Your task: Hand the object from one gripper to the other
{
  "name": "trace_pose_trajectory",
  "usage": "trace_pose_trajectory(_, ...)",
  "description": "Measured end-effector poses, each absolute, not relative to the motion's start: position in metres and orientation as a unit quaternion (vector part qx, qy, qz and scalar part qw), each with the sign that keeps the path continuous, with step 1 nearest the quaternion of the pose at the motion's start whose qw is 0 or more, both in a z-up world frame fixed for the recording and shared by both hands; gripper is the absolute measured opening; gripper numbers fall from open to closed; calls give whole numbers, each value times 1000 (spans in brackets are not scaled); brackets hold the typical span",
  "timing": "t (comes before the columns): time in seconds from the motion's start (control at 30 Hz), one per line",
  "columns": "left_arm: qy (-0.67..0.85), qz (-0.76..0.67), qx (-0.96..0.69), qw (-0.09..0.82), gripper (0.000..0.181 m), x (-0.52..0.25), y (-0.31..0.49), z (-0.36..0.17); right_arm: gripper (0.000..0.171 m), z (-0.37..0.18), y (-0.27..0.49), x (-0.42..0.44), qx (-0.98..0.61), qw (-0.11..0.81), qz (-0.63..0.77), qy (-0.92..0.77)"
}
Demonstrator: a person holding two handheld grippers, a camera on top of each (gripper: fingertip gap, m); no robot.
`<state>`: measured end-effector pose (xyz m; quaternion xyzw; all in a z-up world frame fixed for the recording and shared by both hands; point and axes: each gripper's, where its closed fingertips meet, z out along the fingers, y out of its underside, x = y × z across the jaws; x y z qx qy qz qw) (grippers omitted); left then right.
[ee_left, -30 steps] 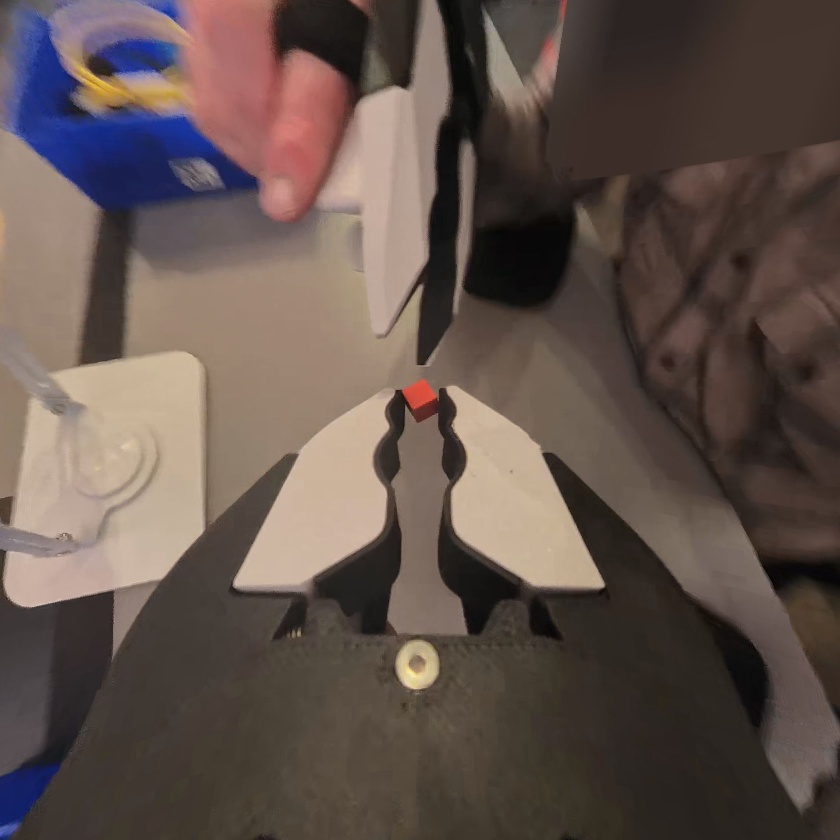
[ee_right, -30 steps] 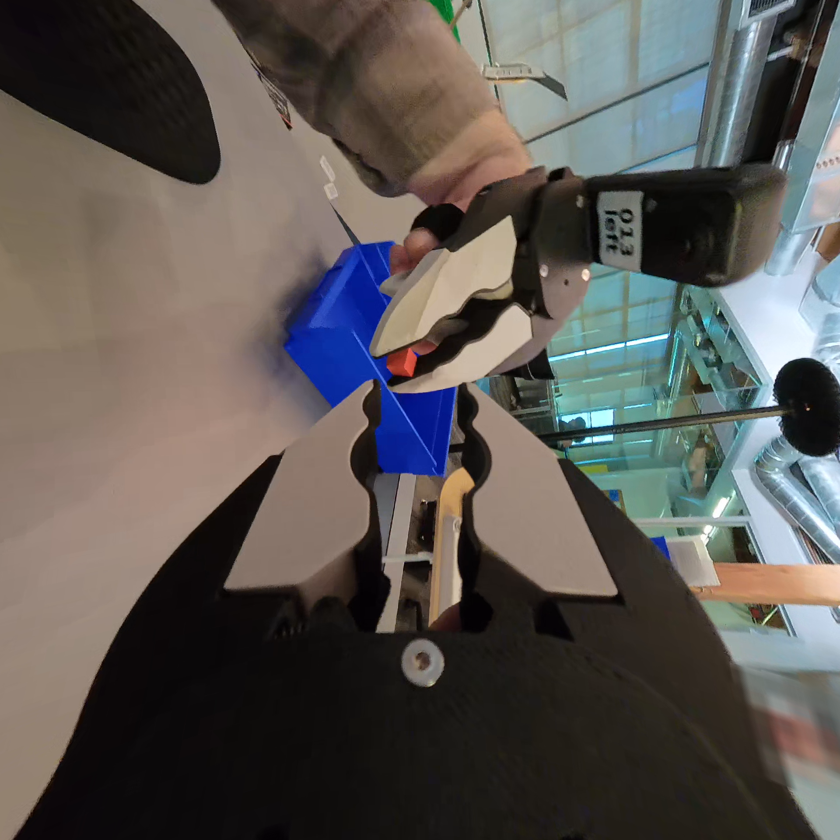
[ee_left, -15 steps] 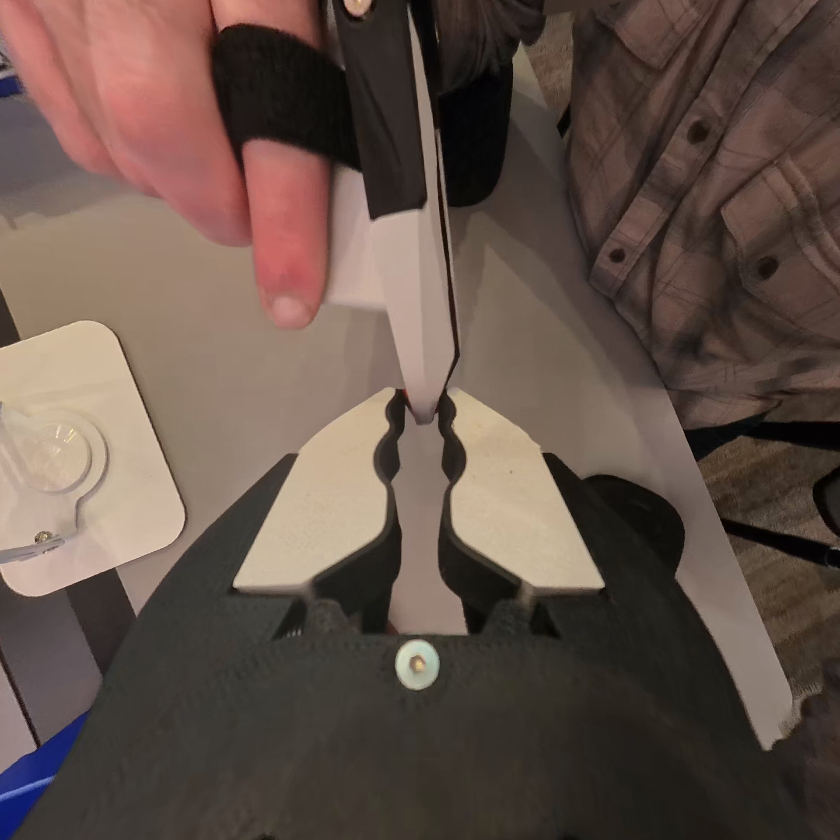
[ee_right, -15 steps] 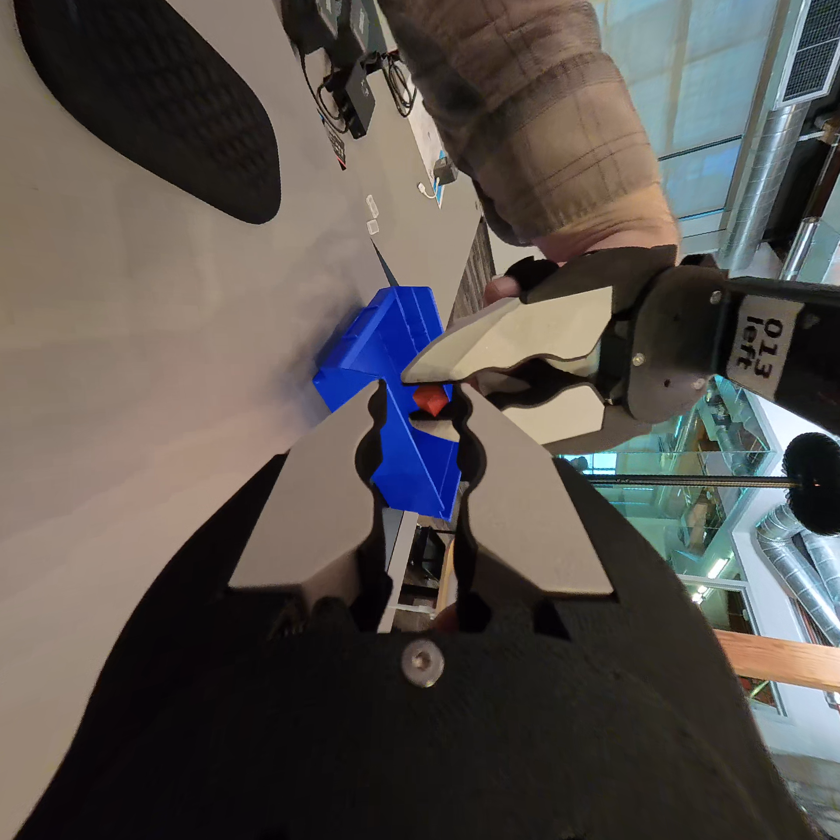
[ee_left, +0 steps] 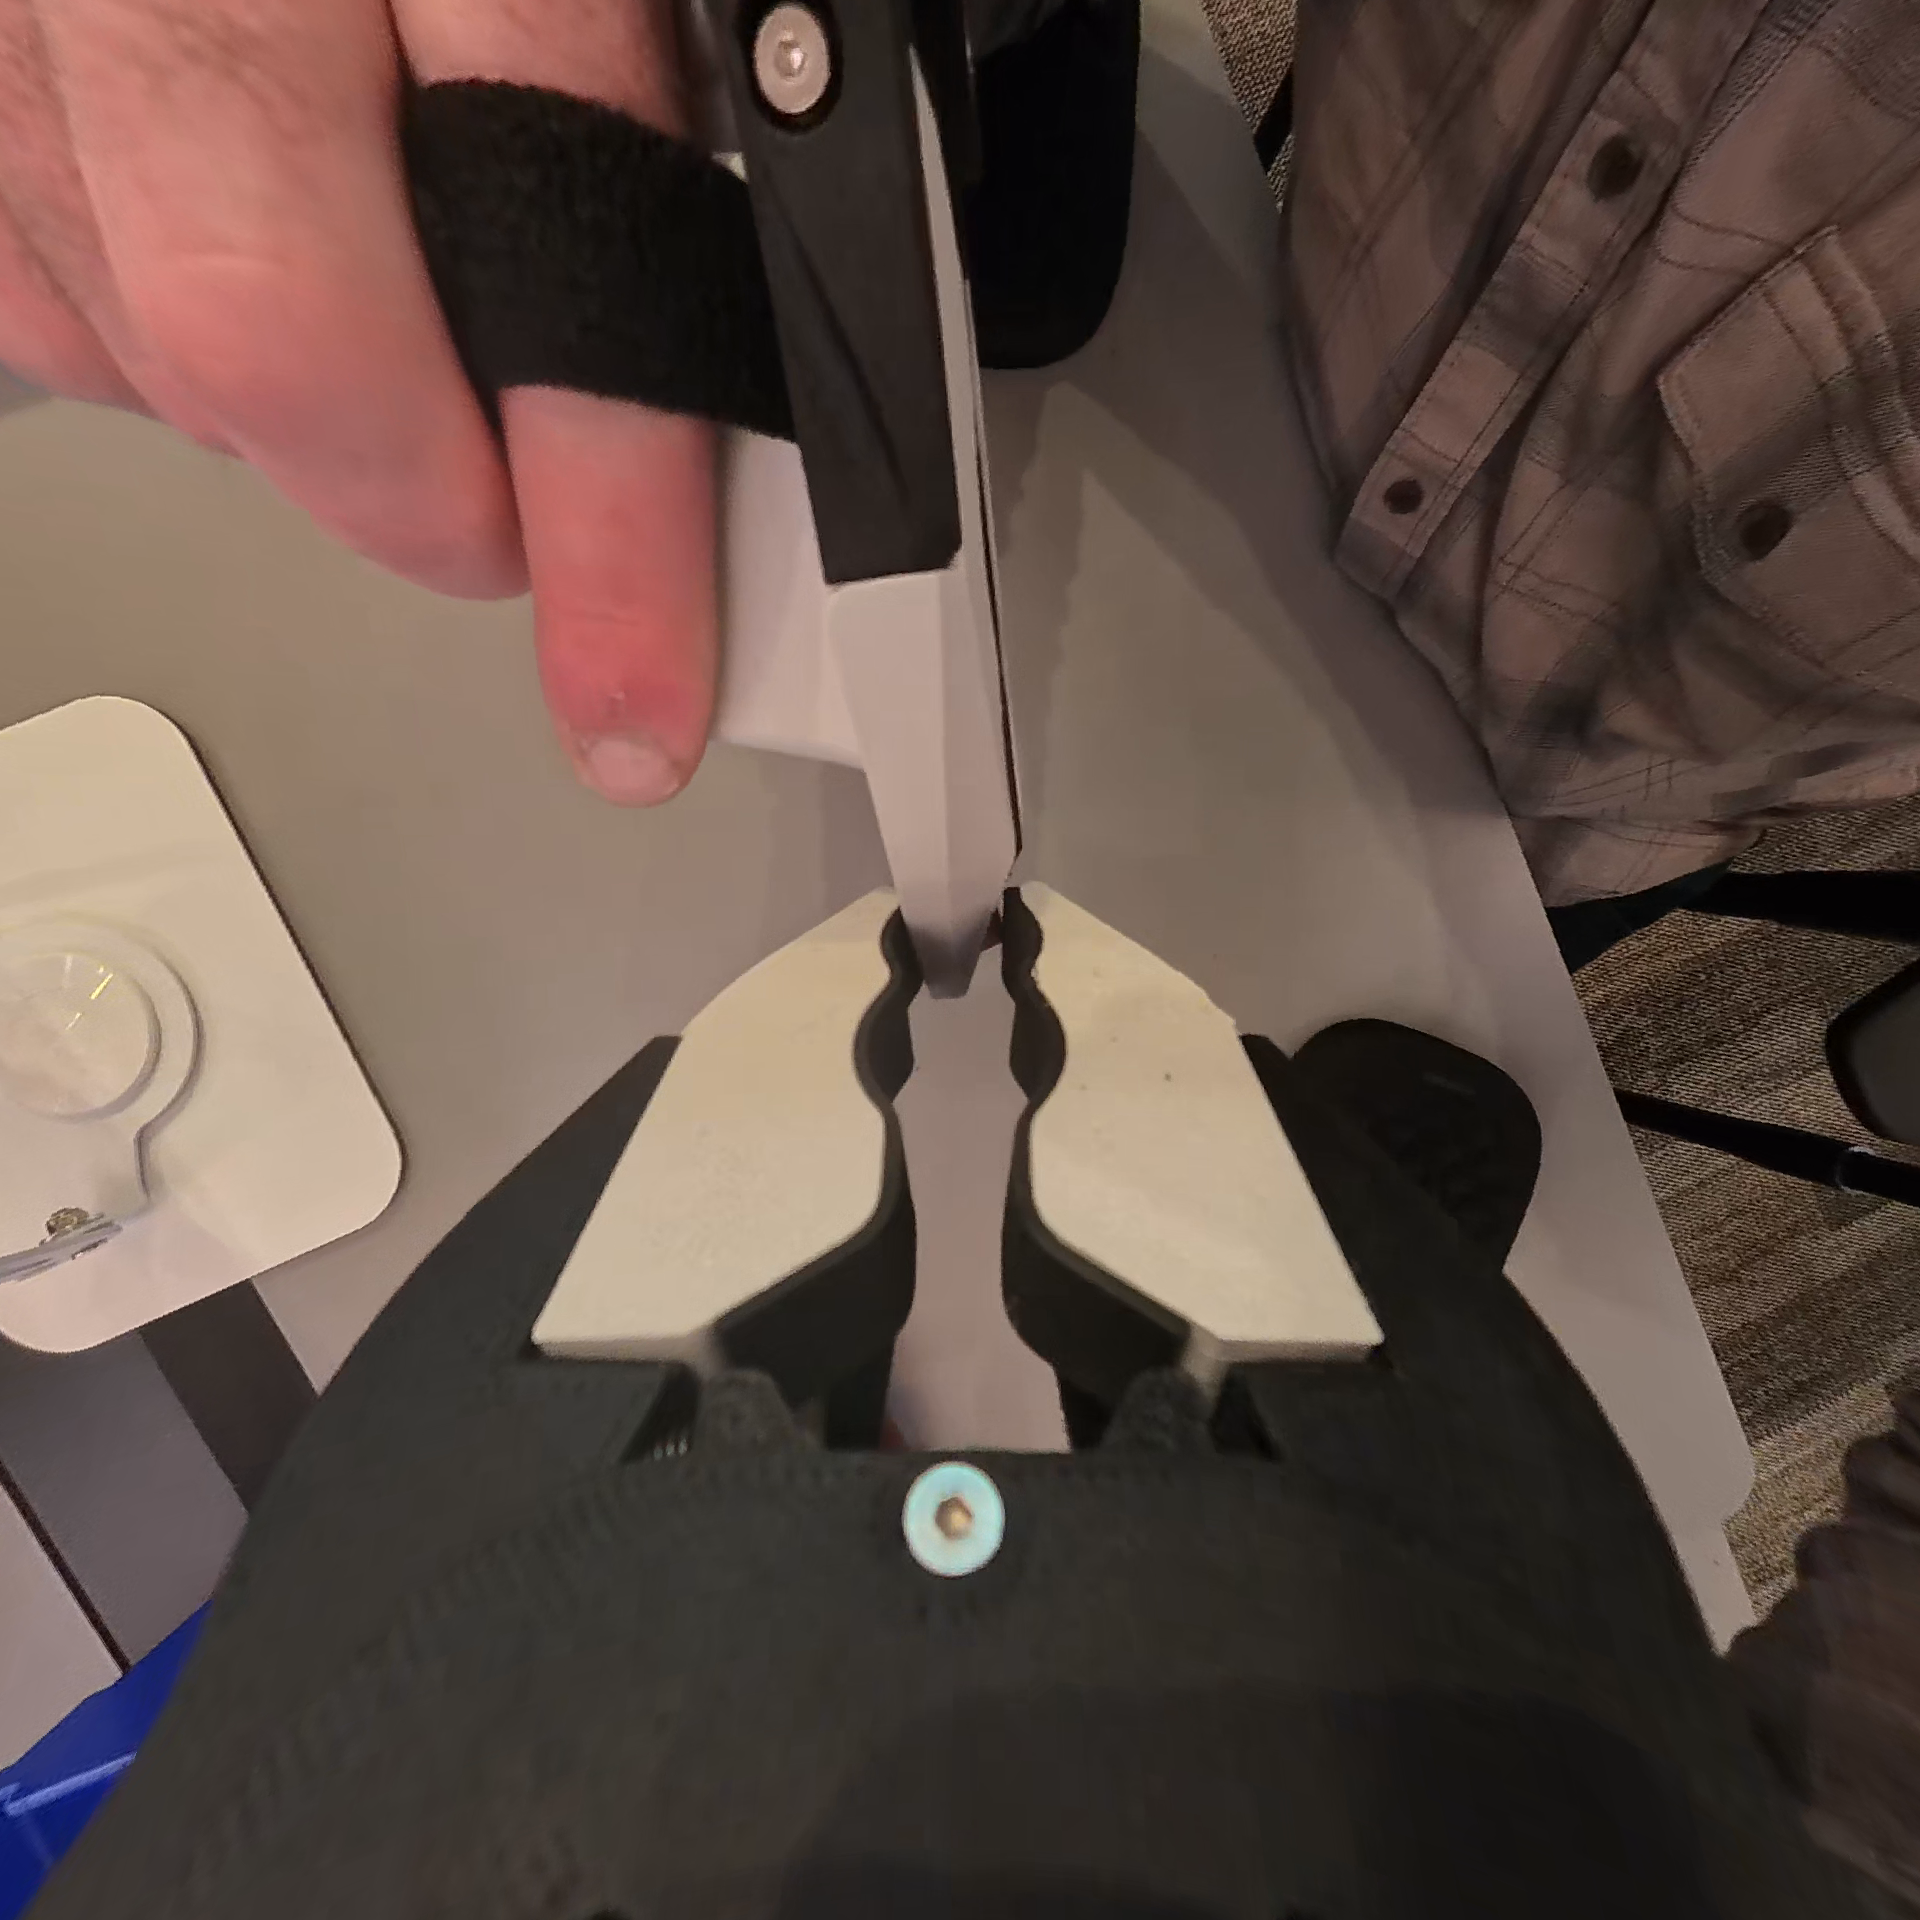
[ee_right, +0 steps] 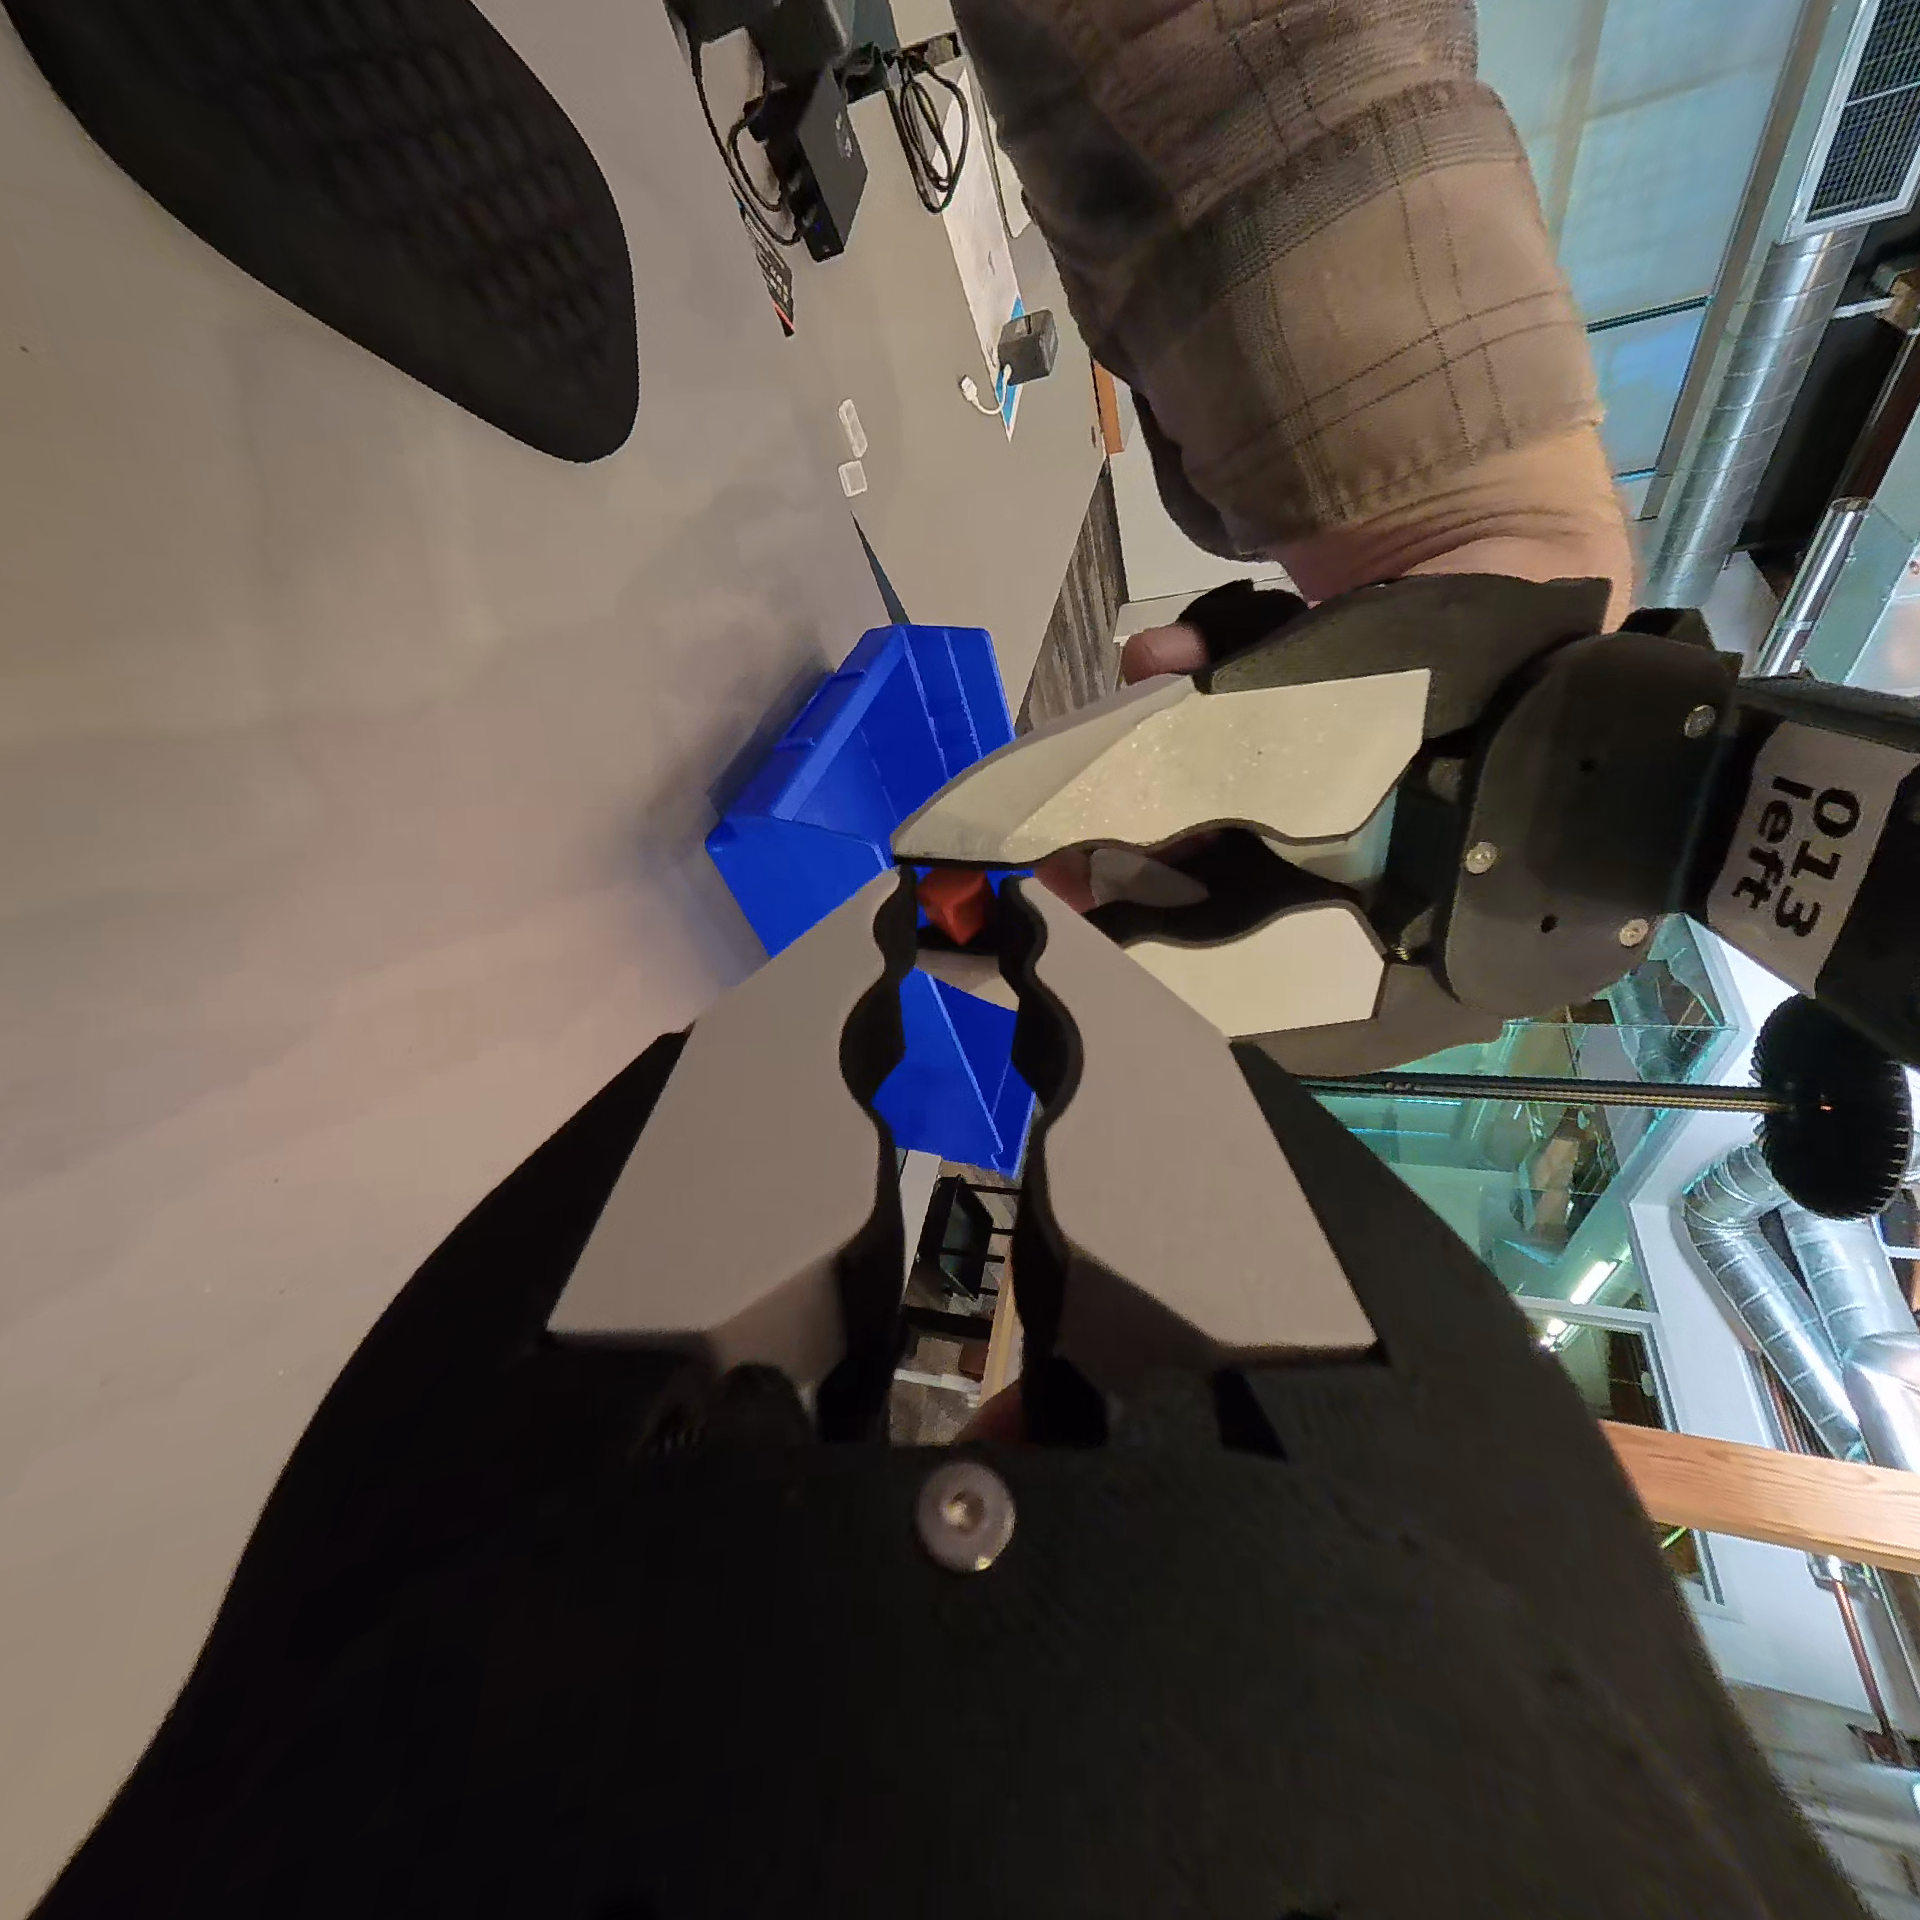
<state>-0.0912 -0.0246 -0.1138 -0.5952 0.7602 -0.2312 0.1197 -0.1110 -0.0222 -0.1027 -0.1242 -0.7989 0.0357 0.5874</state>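
Observation:
A small red cube [ee_right: 948, 906] is held in the air above the grey table [ee_right: 312, 779]. My left gripper [ee_right: 925, 899] comes in from the right of the right wrist view and is shut on the cube, one finger above it and one below. My right gripper [ee_right: 958, 904] has its two tips closed against the cube's other two sides. In the left wrist view my left gripper [ee_left: 956, 914] has the right gripper [ee_left: 966, 956] reaching down from the top between its tips. That finger hides nearly all of the cube there.
A blue bin [ee_right: 831, 790] sits on the table behind the cube. A black oval mat [ee_right: 364, 208] lies farther off. A white plate with a clear suction cup [ee_left: 208, 1039] is at the left. A person in a plaid shirt [ee_left: 1610, 416] sits past the table's curved edge [ee_left: 1507, 1039]. The grippers are tip to tip, or close to it.
The two grippers have come together. The right gripper's tips moved around the cube and its jaws narrowed from wide open onto the cube. The left gripper has kept its hold.

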Motion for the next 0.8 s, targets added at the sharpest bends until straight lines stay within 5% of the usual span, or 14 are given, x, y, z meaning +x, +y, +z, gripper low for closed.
trace_pose_trajectory(0.2, 721, -251, -620, 179, 30, -96, -15, -102, 11, -82, -16, -113, -119, 639, 34, -759)
trace_pose_trajectory(0.57, 356, -441, -575, 589, 39, -103, 19, -15, 11, -11, 13, -113, -109, 836, -78, -532)
trace_pose_trajectory(0.8, 227, -377, -556, 705, 41, -104, 24, -9, 12, 3, 21, -106, -130, 875, -112, -453)
